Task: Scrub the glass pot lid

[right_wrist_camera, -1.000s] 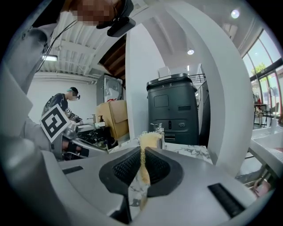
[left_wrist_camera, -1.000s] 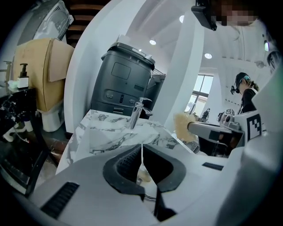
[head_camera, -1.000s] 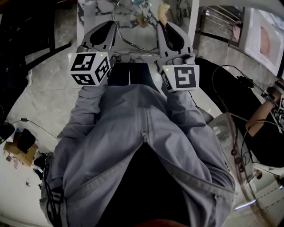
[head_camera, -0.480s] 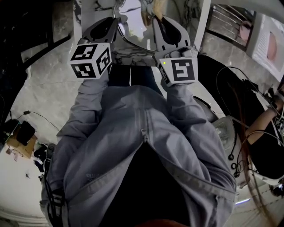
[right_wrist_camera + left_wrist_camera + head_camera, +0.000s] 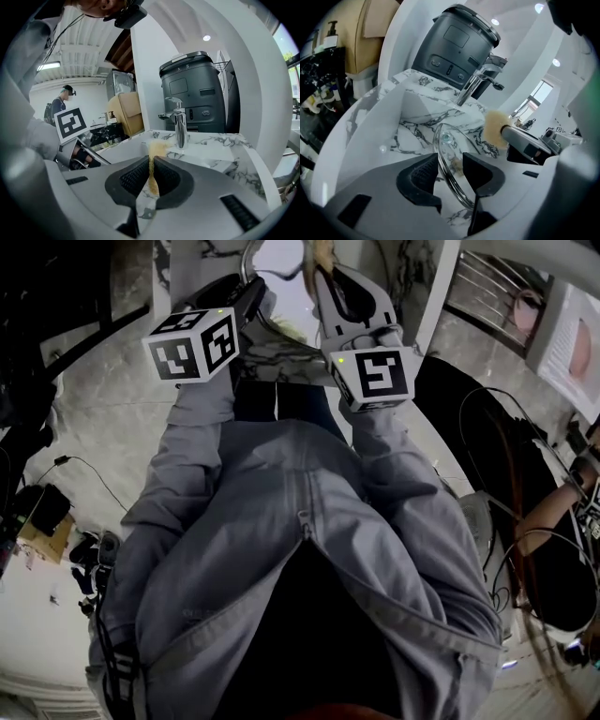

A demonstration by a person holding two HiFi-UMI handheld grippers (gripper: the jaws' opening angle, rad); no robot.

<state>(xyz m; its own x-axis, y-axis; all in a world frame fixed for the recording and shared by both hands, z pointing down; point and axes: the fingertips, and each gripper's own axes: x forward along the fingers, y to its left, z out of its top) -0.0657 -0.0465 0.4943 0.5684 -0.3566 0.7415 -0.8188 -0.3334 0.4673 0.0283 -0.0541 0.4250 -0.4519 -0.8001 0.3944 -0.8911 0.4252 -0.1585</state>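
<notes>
The glass pot lid (image 5: 446, 151) stands on edge in the marble sink, its knob (image 5: 446, 137) facing left. Its metal rim runs between the jaws of my left gripper (image 5: 450, 171), which have just been opening; the pads stand off the rim. In the head view the lid's rim (image 5: 274, 330) curves between my left gripper (image 5: 251, 294) and my right gripper (image 5: 323, 282). My right gripper (image 5: 151, 176) is shut on a thin yellow sponge (image 5: 156, 151). The sponge (image 5: 493, 132) hangs just right of the lid, apart from the glass.
A chrome faucet (image 5: 471, 86) rises behind the sink, with a dark grey appliance (image 5: 457, 44) behind it. Marble sink walls (image 5: 410, 110) enclose the lid. Cables and another person's arm (image 5: 553, 512) lie at the right on the floor side.
Both grippers have moved up the head view, toward the sink, and dipped down. The left gripper's marker cube has rolled. The sponge stays clamped in the right gripper.
</notes>
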